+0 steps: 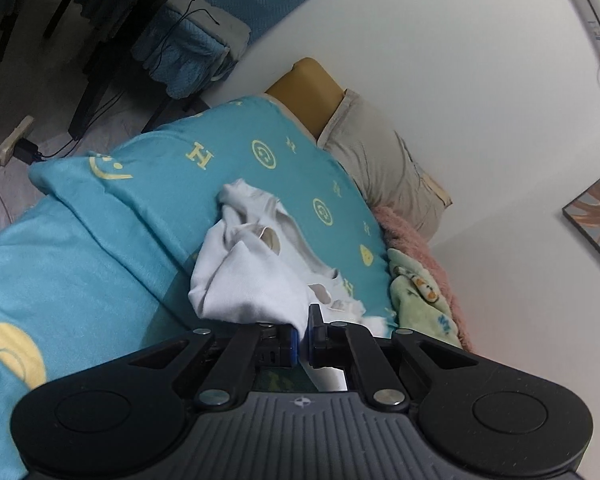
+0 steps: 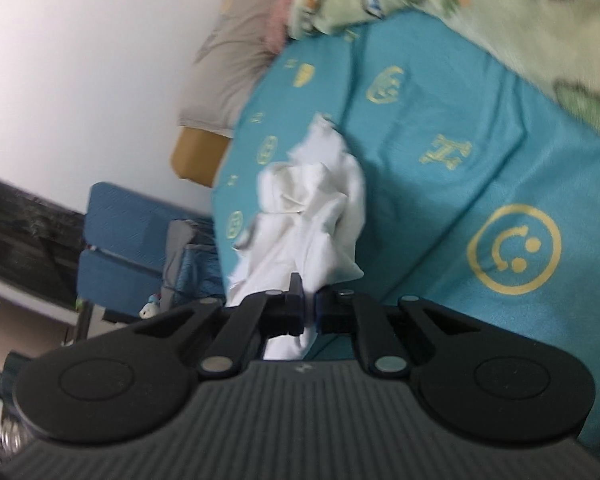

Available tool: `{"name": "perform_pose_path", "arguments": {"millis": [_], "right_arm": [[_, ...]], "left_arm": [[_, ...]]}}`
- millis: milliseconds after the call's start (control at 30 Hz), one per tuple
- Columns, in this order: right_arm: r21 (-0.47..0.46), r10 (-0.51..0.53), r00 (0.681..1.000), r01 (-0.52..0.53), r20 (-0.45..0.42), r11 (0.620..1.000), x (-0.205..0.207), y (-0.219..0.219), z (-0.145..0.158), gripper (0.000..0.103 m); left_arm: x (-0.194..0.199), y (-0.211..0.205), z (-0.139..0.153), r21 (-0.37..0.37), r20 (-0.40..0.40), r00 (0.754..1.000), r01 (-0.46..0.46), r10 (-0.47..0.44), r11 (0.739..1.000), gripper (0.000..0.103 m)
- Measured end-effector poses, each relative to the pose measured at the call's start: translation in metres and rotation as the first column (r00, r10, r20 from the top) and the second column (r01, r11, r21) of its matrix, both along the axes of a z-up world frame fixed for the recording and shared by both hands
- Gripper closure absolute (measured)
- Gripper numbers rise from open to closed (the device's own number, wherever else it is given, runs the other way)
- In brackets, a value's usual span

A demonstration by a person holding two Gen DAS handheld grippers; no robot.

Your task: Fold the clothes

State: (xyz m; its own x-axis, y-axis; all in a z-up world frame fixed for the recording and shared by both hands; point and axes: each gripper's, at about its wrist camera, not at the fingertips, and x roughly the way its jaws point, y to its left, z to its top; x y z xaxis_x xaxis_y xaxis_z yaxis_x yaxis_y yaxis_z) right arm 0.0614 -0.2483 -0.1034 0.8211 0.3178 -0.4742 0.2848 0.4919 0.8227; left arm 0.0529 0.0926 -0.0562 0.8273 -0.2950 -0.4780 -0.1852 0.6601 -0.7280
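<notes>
left wrist view: left gripper [image 1: 304, 338] clenched on an edge of the white garment [image 1: 248, 276], crumpled at frame centre on the teal bedsheet [image 1: 172, 184].
around it: beige pillow [image 1: 384, 164] upper right, green blanket [image 1: 420, 304] at the right.
right wrist view: right gripper [image 2: 309, 312] pinching the white garment [image 2: 316, 208], bunched mid-frame on the sheet [image 2: 440, 184]; blue chair [image 2: 120, 240] at the left.

A white garment [image 1: 256, 280] lay crumpled in the middle of the left wrist frame, bunched into loose folds, with a rounded opening showing near its centre. Its lower edge ran down to the bottom middle. In the right wrist view the same white garment [image 2: 312, 216] sat at centre frame, rumpled and somewhat blurred, a narrow tail of cloth trailing toward the lower middle.
</notes>
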Motion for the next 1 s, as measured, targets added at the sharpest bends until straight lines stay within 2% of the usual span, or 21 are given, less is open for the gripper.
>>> {"name": "perform_pose_path", "arguments": {"millis": [100, 267, 467, 600, 667, 800, 1000], "right_arm": [[-0.027, 0.021, 0.999, -0.021, 0.025, 0.999, -0.018, 0.005, 0.025, 0.096], [-0.061, 0.043, 0.998, -0.04, 0.048, 0.997, -0.06, 0.013, 0.055, 0.095], [-0.049, 0.04, 0.997, -0.037, 0.061, 0.998, -0.128, 0.017, 0.066, 0.095], [-0.024, 0.041, 0.996, -0.039, 0.08, 0.999, -0.165, 0.017, 0.07, 0.095], [-0.03, 0.038, 0.997, -0.036, 0.074, 0.999, -0.173, 0.017, 0.072, 0.095], [-0.048, 0.024, 1.0, -0.023, 0.015, 0.999, -0.156, 0.013, 0.067, 0.095], [-0.049, 0.039, 0.996, -0.043, -0.078, 0.998, -0.093, 0.011, 0.041, 0.094]], "left_arm": [[-0.022, 0.007, 0.023, -0.012, 0.01, 1.0, -0.001, 0.001, 1.0, 0.099], [-0.071, 0.012, 0.053, 0.016, 0.023, 1.0, 0.013, -0.014, 1.0, 0.099], [-0.136, 0.017, 0.073, 0.037, 0.003, 0.999, 0.051, -0.051, 0.998, 0.098], [-0.171, 0.024, 0.081, 0.007, -0.003, 0.999, 0.042, -0.041, 0.999, 0.098], [-0.174, 0.023, 0.08, 0.002, -0.028, 0.999, 0.043, -0.042, 0.999, 0.098], [-0.155, 0.021, 0.067, -0.009, -0.091, 0.994, 0.057, -0.057, 0.998, 0.098], [-0.082, 0.015, 0.039, 0.038, -0.18, 0.982, 0.065, -0.057, 0.997, 0.097]]}}
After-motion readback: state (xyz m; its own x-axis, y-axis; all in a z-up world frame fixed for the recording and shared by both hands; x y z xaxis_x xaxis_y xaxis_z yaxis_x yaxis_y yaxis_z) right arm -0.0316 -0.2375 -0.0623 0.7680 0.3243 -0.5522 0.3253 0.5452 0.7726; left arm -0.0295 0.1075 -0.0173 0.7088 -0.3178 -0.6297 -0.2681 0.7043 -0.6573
